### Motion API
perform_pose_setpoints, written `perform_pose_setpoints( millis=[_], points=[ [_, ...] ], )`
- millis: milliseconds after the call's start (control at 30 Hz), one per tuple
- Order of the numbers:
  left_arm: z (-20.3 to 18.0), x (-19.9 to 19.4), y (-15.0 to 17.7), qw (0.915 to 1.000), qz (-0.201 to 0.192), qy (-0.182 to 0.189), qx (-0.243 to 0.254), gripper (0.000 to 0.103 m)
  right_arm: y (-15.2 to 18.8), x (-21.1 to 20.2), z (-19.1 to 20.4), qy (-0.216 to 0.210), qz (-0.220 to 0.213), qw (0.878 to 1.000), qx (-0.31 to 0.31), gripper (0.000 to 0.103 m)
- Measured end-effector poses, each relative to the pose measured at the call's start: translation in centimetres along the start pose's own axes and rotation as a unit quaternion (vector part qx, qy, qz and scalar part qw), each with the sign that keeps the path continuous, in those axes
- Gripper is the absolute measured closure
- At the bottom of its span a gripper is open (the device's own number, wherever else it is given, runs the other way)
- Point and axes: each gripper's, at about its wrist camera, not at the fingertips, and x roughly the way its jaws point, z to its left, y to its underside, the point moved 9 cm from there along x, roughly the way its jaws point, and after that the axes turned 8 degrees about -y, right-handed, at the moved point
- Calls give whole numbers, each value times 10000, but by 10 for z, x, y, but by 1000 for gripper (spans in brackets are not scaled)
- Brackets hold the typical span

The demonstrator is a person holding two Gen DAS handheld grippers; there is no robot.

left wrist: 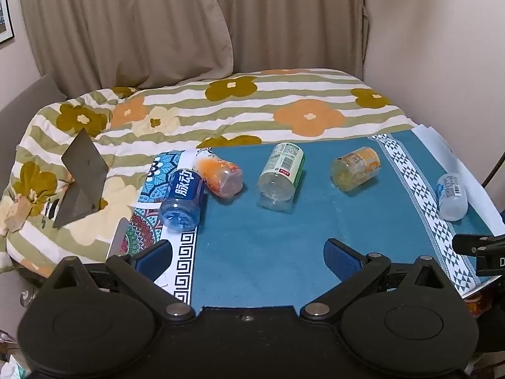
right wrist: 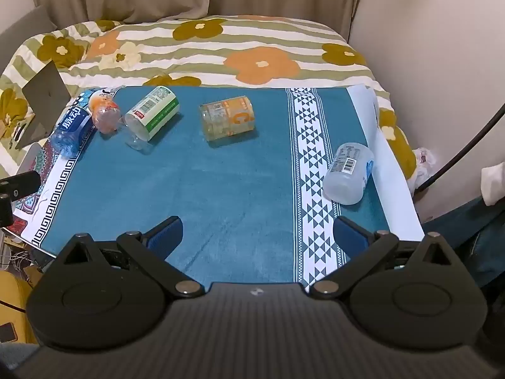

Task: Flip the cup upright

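Several cut-bottle plastic cups lie on their sides on a teal mat. From left: a blue cup, an orange-pink cup, a green-white cup, a yellow-orange cup and a clear white cup. My left gripper is open and empty, above the mat's near edge, short of the cups. My right gripper is open and empty, near the mat's front, with the clear white cup just beyond its right finger.
The mat lies on a bed with a striped floral quilt. A grey folded stand sits on the quilt at the left. Curtains and a wall close the back and right.
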Motion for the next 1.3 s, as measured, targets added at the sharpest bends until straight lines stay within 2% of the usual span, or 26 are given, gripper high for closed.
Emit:
perform_pose_setpoints(
  millis=[1300],
  points=[
    [5,-7,-2,9998,-124,134,-115,0,-3,-5,9,47,-10,10000,-9,0]
  ],
)
